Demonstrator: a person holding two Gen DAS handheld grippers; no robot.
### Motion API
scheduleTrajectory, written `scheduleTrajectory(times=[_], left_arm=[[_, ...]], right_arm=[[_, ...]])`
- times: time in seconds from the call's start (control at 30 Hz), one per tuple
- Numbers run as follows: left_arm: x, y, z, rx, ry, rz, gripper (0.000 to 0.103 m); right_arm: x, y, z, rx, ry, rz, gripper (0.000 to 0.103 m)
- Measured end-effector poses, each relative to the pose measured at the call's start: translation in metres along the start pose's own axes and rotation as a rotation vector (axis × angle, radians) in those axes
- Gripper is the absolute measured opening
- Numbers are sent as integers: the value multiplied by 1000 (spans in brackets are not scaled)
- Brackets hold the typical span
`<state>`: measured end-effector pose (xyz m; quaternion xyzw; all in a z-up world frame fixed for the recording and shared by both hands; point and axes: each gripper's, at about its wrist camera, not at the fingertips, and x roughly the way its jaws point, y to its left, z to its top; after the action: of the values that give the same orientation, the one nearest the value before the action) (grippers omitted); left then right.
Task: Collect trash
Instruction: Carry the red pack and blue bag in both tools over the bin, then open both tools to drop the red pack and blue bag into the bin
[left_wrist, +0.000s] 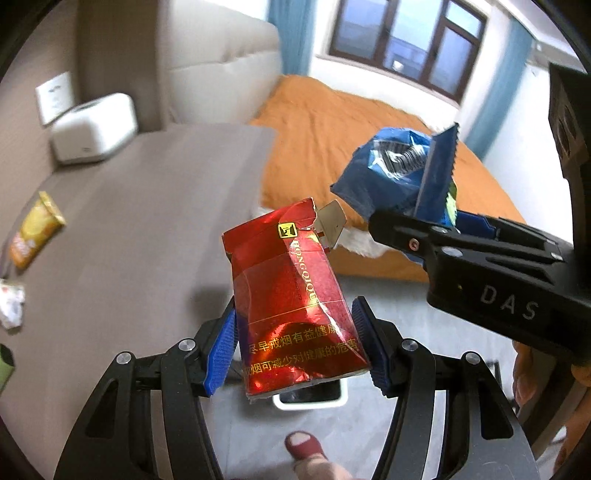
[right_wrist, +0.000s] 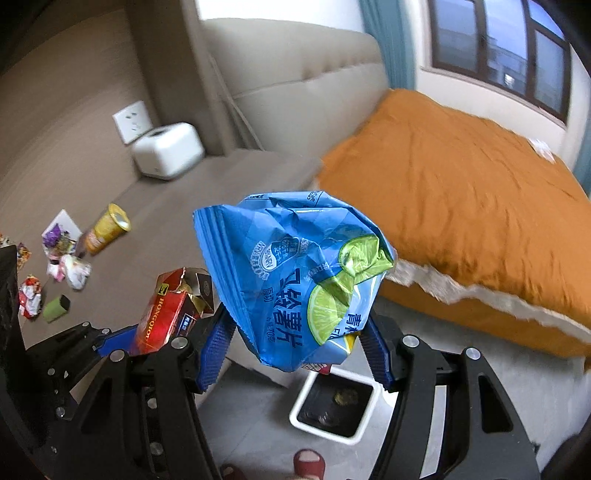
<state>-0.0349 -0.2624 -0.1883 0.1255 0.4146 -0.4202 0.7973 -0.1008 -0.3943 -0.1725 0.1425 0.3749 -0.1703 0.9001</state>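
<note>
My left gripper (left_wrist: 295, 343) is shut on a crumpled red cigarette pack (left_wrist: 291, 295), held in the air above a white trash bin (left_wrist: 314, 397) on the floor. My right gripper (right_wrist: 295, 343) is shut on a blue lime chip bag (right_wrist: 295, 273), held above the same bin (right_wrist: 334, 406), which has a dark liner and some bits inside. The right gripper with the blue bag (left_wrist: 399, 173) shows at the right of the left wrist view. The left gripper and red pack (right_wrist: 166, 314) show at the lower left of the right wrist view.
On the brown table (right_wrist: 147, 229) lie several pieces of trash: a yellow can (right_wrist: 107, 229), crumpled wrappers (right_wrist: 70, 269), a green roll (right_wrist: 56, 308). A white tissue box (right_wrist: 168, 149) stands at the back. An orange-covered bed (right_wrist: 461, 206) lies to the right. A red slipper (left_wrist: 304, 445) is below.
</note>
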Motion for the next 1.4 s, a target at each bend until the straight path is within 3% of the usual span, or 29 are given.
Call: scheduleTrajectory(times=[0.33, 0.57, 0.83, 0.9, 0.93, 0.97, 1.17, 1.4], left_arm=[[77, -47, -41, 84, 193, -62, 59], [179, -41, -84, 88, 362, -71, 59], [290, -29, -139, 107, 483, -76, 59], [316, -25, -153, 93, 521, -88, 67], [325, -22, -160, 82, 535, -89, 89], [331, -20, -166, 71, 541, -77, 98], [362, -3, -187, 45, 582, 0, 98], [347, 2, -190, 4, 572, 3, 98]], right_arm=[[41, -48, -54, 87, 170, -77, 64], [121, -77, -108, 133, 328, -62, 64], [222, -102, -177, 135, 456, -51, 64], [244, -107, -193, 138, 482, -44, 70], [253, -110, -200, 138, 498, -40, 85], [262, -113, -207, 134, 515, -51, 99], [292, -129, -235, 127, 573, -90, 99], [287, -130, -236, 103, 577, -78, 99]])
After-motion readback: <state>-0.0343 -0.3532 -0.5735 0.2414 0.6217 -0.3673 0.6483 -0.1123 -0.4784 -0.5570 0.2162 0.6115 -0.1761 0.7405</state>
